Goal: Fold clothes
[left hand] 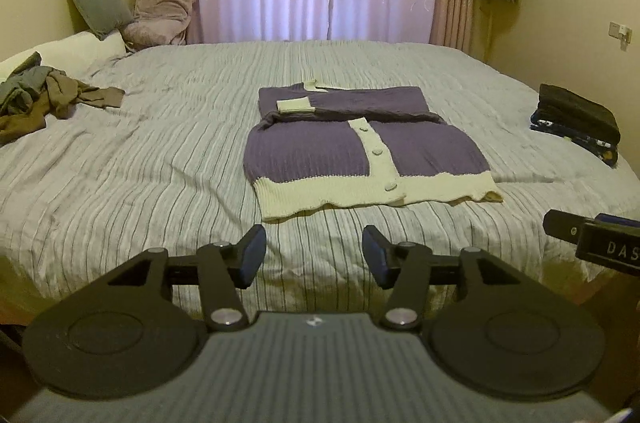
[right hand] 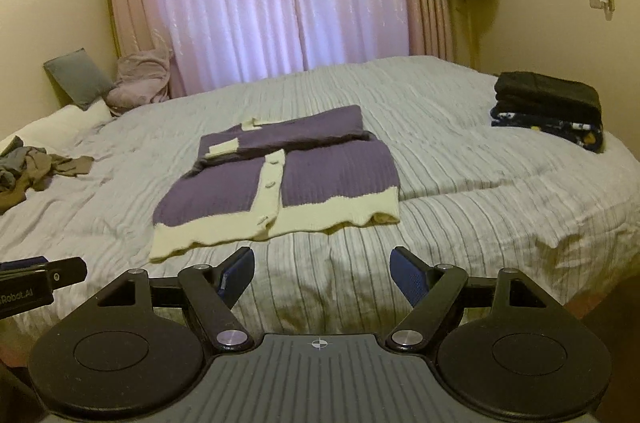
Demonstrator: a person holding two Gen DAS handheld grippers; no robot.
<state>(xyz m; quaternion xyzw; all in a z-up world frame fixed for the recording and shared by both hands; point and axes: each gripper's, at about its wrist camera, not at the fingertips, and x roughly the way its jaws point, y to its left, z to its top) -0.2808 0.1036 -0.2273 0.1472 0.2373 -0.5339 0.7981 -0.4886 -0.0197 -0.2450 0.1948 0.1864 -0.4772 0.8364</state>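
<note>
Your left gripper and right gripper have fingers open and empty, near the bed edge; the cardigan lies mid-bed, sleeves folded in, ready for halving

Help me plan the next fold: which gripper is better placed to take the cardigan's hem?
Neither clearly: probably both. Left gripper faces the cardigan hem's left part, right gripper its right part; both open, empty, short of it.
</note>
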